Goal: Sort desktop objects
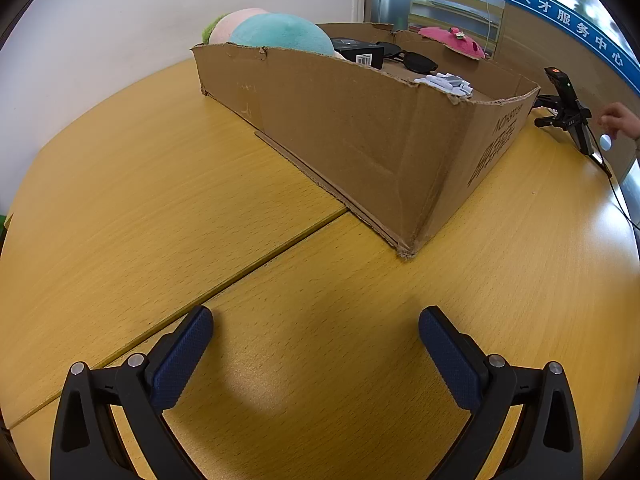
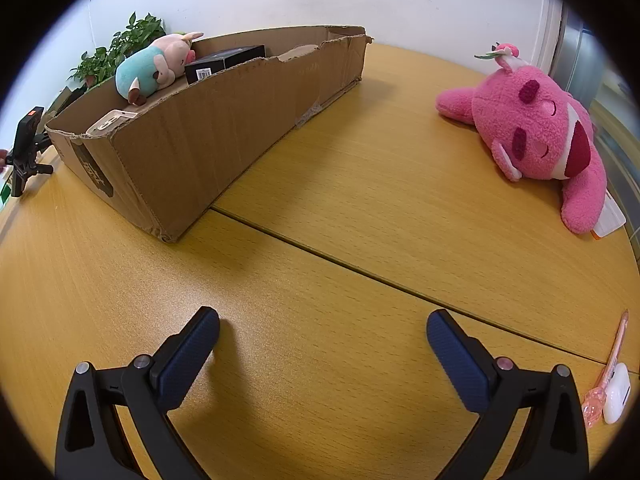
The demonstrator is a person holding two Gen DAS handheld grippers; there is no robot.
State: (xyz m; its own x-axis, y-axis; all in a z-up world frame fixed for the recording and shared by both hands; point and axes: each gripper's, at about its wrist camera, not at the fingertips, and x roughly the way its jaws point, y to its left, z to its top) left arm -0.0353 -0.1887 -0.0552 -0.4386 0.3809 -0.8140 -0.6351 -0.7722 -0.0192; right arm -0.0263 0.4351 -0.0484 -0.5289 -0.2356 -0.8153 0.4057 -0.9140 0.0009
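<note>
A low cardboard box [image 1: 360,132] [image 2: 208,128] sits on the wooden table. Inside it I see a teal and pink plush [image 1: 276,32] [image 2: 148,68], a black carton [image 1: 358,53] [image 2: 224,62], sunglasses [image 1: 412,60] and a white item [image 1: 448,84]. A big pink plush [image 2: 540,136] lies on the table at the right, apart from the box. A pink pen [image 2: 606,372] and a white earbud case [image 2: 618,392] lie at the right edge. My left gripper [image 1: 316,330] is open over bare table in front of the box corner. My right gripper [image 2: 323,334] is open too, with nothing between its fingers.
A black phone on a small tripod [image 1: 568,108] [image 2: 24,148] stands beyond the box's end, with a person's hand [image 1: 618,120] beside it. A potted plant [image 2: 116,48] stands behind the box by the white wall. A seam [image 2: 380,276] runs across the tabletop.
</note>
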